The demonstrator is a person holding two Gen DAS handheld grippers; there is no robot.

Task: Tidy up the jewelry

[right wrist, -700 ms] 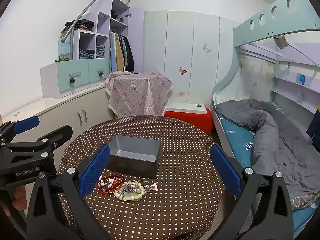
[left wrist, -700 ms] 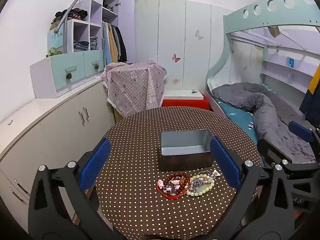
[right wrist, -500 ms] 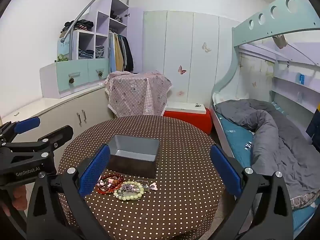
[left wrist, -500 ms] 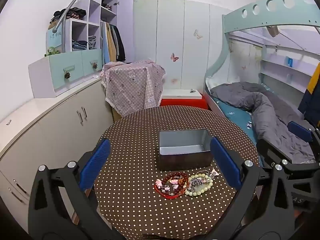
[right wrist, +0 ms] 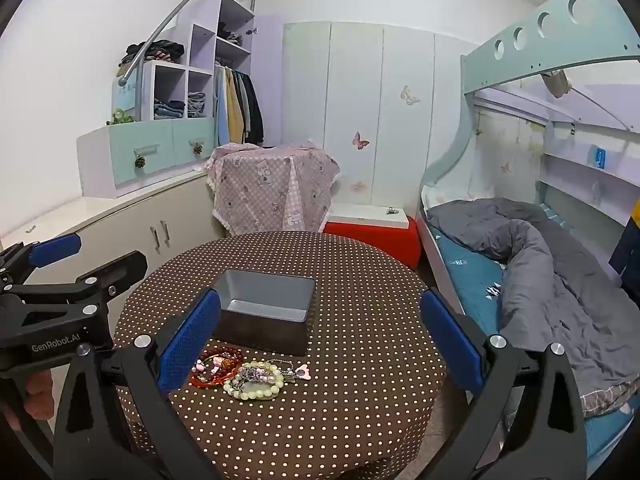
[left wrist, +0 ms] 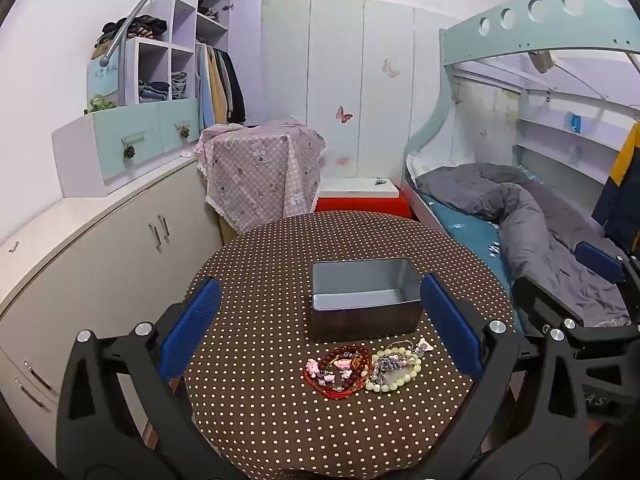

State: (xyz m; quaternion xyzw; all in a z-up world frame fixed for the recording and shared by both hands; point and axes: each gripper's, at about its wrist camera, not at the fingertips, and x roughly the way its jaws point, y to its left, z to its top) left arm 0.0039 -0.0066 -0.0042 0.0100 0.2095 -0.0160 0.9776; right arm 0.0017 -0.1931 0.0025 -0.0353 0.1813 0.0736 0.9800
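A heap of jewelry lies on the round dotted table: a red bead bracelet with pink charms [left wrist: 338,372] and a pale green bead bracelet with purple beads [left wrist: 396,368]. It also shows in the right wrist view [right wrist: 248,374]. Behind it stands an open, empty grey metal box [left wrist: 362,298], also seen in the right wrist view [right wrist: 266,310]. My left gripper [left wrist: 320,328] is open and empty, held above the table's near side. My right gripper [right wrist: 320,340] is open and empty, to the right of the heap. The left gripper shows at the left of the right wrist view [right wrist: 72,276].
The table [left wrist: 260,420] has a brown polka-dot cloth. A bunk bed with a grey duvet [left wrist: 540,232] stands on the right. Cabinets [left wrist: 100,248] run along the left wall. A cloth-covered stand [left wrist: 260,172] and a red box [left wrist: 360,202] sit behind the table.
Both views shift only slightly; the scene drifts a little to the left. Nothing was picked up or moved on the table.
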